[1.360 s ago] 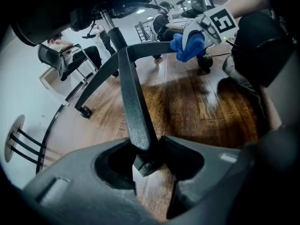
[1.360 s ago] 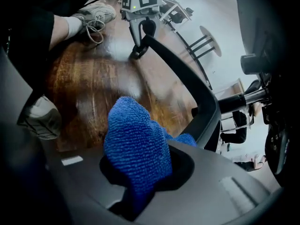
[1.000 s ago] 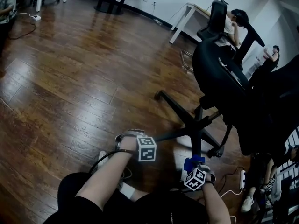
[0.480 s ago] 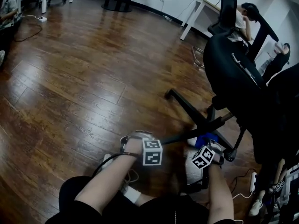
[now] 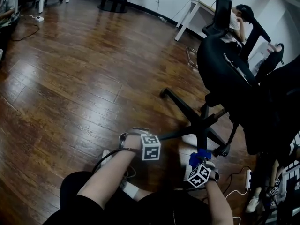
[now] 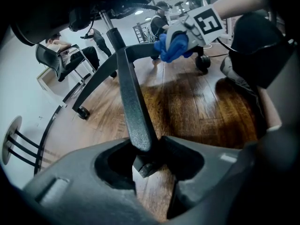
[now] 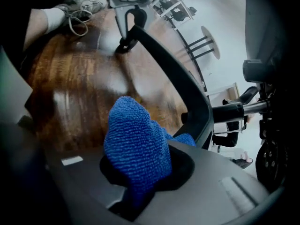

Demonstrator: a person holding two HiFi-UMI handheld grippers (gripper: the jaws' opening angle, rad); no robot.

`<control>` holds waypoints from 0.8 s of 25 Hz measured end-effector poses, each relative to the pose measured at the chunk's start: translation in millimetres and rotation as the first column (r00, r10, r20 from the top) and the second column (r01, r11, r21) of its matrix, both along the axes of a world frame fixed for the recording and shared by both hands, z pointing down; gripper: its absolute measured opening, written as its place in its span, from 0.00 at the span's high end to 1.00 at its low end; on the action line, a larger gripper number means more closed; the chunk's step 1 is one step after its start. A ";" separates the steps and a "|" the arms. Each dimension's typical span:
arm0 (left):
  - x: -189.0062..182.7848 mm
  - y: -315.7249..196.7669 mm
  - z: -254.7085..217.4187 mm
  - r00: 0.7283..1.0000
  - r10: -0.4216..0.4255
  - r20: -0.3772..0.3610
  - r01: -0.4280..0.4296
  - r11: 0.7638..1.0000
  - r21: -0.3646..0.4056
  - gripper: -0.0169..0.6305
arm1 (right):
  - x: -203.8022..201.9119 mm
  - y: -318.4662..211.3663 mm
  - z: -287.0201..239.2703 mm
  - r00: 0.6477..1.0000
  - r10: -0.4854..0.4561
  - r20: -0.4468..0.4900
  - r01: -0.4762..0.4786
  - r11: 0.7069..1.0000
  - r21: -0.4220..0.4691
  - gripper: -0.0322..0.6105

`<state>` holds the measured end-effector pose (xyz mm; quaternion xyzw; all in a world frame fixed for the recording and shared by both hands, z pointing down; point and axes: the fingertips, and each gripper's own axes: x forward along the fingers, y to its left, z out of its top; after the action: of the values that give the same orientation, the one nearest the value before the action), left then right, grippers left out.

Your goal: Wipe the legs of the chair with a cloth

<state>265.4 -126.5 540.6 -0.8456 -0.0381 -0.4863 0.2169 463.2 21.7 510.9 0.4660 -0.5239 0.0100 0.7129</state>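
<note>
A black office chair (image 5: 224, 74) stands on a star base with its hub (image 5: 204, 125) in front of me. My left gripper (image 5: 134, 136) is shut on the tip of one chair leg (image 6: 135, 116). The leg runs between its jaws (image 6: 150, 158) towards the hub. My right gripper (image 5: 198, 163) is shut on a bunched blue cloth (image 5: 198, 156), held against the near leg just below the hub. In the right gripper view the cloth (image 7: 136, 146) bulges out of the jaws (image 7: 140, 172) beside the curved leg (image 7: 173, 78). From the left gripper view the cloth (image 6: 172, 47) sits low on the base.
A second black chair (image 5: 276, 107) stands close on the right. A white power strip (image 5: 247, 178) with cables lies on the wood floor (image 5: 70, 78) beside it. A caster (image 5: 224, 150) sits right of the cloth. My shoe (image 5: 106, 156) is behind the left gripper. A white desk (image 5: 190, 11) stands far back.
The right gripper slid the cloth up the leg towards the hub, then drew it back towards me. The left gripper kept its hold on the leg tip.
</note>
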 end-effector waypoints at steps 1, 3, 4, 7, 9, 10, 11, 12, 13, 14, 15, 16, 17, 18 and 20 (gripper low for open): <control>-1.4 -0.7 1.1 1.000 -0.005 0.006 0.005 1.000 0.004 0.72 | -5.1 14.0 5.7 1.000 -0.001 0.010 0.002 1.000 -0.025 0.85; -2.2 -2.2 2.2 1.000 -0.016 0.010 0.016 1.000 0.013 0.72 | -11.7 36.5 14.6 1.000 0.001 0.023 0.001 0.997 -0.083 0.85; -1.8 -2.9 2.0 1.000 -0.021 0.009 0.021 1.000 0.018 0.72 | -13.3 43.9 16.6 1.000 0.008 0.030 -0.005 0.994 -0.106 0.85; -0.7 -1.9 1.3 1.000 -0.028 0.005 0.028 0.999 0.021 0.72 | -13.9 51.9 17.4 0.999 0.019 0.036 -0.015 0.992 -0.124 0.85; -0.5 -1.0 1.2 1.000 -0.026 0.003 0.026 0.999 0.019 0.72 | -12.0 48.4 16.7 0.999 0.022 0.030 -0.018 0.992 -0.128 0.86; -0.6 -1.2 0.8 1.000 -0.025 0.000 0.025 1.000 0.017 0.72 | -10.5 43.2 15.1 0.999 0.022 0.029 -0.019 0.992 -0.124 0.86; -1.0 -1.6 0.5 1.000 -0.025 -0.002 0.025 1.000 0.014 0.72 | -8.7 35.4 12.7 0.999 0.021 0.027 -0.017 0.994 -0.112 0.86; -1.7 -1.9 0.4 1.000 -0.025 -0.003 0.025 1.000 0.010 0.72 | -6.9 25.6 10.0 1.000 0.016 0.022 -0.014 0.995 -0.094 0.86; -2.3 -1.9 0.4 1.000 -0.024 -0.004 0.024 1.000 0.006 0.72 | -4.6 14.7 7.3 1.000 0.012 0.015 -0.011 0.997 -0.074 0.86; -2.3 -1.6 0.4 1.000 -0.023 -0.006 0.023 1.000 0.003 0.72 | -1.5 3.0 4.5 1.000 0.010 0.004 -0.009 0.999 -0.053 0.86; -2.0 -1.2 0.3 1.000 -0.021 -0.007 0.021 1.000 0.001 0.72 | 2.3 -9.7 0.9 1.000 0.008 -0.009 -0.008 0.999 -0.032 0.86; -1.5 -0.8 0.1 1.000 -0.018 -0.009 0.018 1.000 -0.001 0.72 | 6.5 -23.5 -3.3 1.000 0.005 -0.025 -0.005 1.000 -0.009 0.86; -1.1 -0.6 -0.2 1.000 -0.016 -0.010 0.016 1.000 -0.002 0.72 | 11.0 -37.8 -7.5 0.999 0.002 -0.043 -0.002 1.000 0.013 0.86; -1.1 -0.6 -0.3 1.000 -0.013 -0.009 0.013 1.000 -0.004 0.72 | 15.6 -52.4 -11.5 0.998 -0.002 -0.062 0.004 0.999 0.034 0.86; -2.1 -1.2 -0.3 1.000 -0.010 -0.005 0.010 1.000 -0.001 0.72 | 24.4 -80.9 -19.4 0.995 -0.008 -0.096 0.015 0.997 0.072 0.86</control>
<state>263.3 -127.7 540.3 -0.8472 -0.0334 -0.4851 0.2141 487.6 -59.2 491.4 0.4885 -0.4921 -0.0356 0.7197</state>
